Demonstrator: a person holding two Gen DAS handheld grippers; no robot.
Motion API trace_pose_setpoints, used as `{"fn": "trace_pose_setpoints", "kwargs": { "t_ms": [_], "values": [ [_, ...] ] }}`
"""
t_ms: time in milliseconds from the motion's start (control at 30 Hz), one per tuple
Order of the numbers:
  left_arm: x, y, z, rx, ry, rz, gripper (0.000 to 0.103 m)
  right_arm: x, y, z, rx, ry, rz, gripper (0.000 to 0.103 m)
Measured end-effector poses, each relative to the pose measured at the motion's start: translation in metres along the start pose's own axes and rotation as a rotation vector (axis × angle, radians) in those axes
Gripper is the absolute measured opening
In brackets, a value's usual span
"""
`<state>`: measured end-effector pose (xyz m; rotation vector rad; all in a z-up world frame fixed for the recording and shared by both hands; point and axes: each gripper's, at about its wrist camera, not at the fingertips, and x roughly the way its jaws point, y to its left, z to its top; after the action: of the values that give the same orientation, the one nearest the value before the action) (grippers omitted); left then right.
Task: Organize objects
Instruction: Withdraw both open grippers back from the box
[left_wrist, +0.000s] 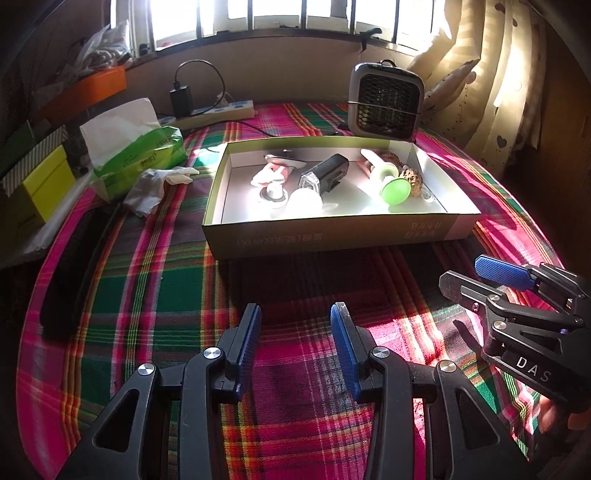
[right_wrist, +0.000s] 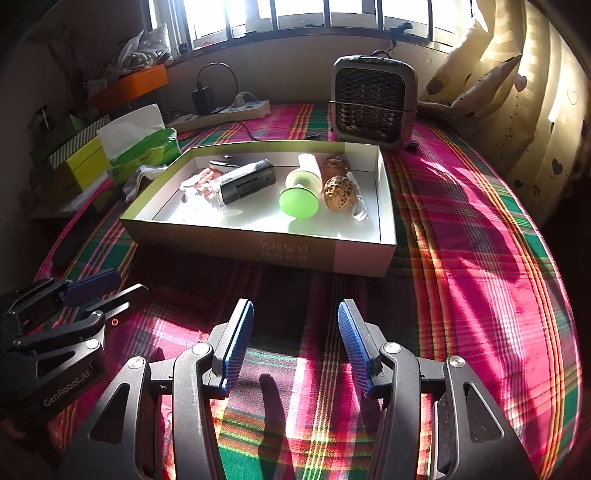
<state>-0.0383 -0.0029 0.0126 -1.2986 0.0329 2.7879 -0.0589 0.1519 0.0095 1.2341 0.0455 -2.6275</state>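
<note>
Blue-padded fingers of the left gripper (left_wrist: 295, 325) are standing apart over a plaid cloth (left_wrist: 155, 280), released and holding nothing. Off to its right, the right gripper (left_wrist: 476, 275) is hovering low over the same cloth; seen from its own camera, the right gripper (right_wrist: 295, 325) is likewise spread wide with nothing between its pads.

Beyond both tools, a shallow cardboard box (right_wrist: 334, 258) is sitting on the cloth, its white interior catching hard sunlight from the barred window (right_wrist: 295, 14). Inside, a black cylindrical gadget with a clear end (right_wrist: 245, 181) is lying on its side left of centre, and just beside it, toward the left wall, a tangle of pink and white small items (right_wrist: 199, 184) is washing out in the glare. Right of centre, a green suction-cup piece on a pale stem (right_wrist: 299, 199) is lying tilted, its round green face turning toward the cameras. Two wrinkled brown walnuts (right_wrist: 339, 192) are resting near the right wall, one behind the other, with a small white looped cord (right_wrist: 359, 210) lying just beside them.

Behind the box, a small grey grille-fronted fan heater (right_wrist: 373, 99) is standing upright. To the left, a green tissue pack (left_wrist: 147, 155) is showing a white sheet, a crumpled white tissue (left_wrist: 159, 184) is lying in front of it, and a power strip (left_wrist: 214, 112) with a black charger (left_wrist: 181, 98) is sitting near the wall.
</note>
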Motion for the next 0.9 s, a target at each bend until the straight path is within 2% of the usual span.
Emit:
{"fn": "trace_pose_setpoints", "kwargs": {
  "t_ms": [200,700,767,900],
  "values": [
    [0.002,-0.003,-0.013,-0.004,0.024,0.02,0.037,0.0,-0.001,-0.011,0.002,0.026,-0.018,0.052],
    [-0.007,-0.011,-0.026,-0.025,-0.022,0.048,0.04,-0.012,0.001,-0.032,-0.007,0.007,-0.072,0.06],
    [-0.007,-0.013,-0.027,-0.025,-0.025,0.056,0.04,-0.012,0.003,-0.033,-0.019,0.006,-0.079,0.065],
    [-0.008,-0.013,-0.029,-0.031,-0.032,0.058,0.04,-0.012,0.004,-0.036,-0.015,-0.004,-0.084,0.069]
  ]
}}
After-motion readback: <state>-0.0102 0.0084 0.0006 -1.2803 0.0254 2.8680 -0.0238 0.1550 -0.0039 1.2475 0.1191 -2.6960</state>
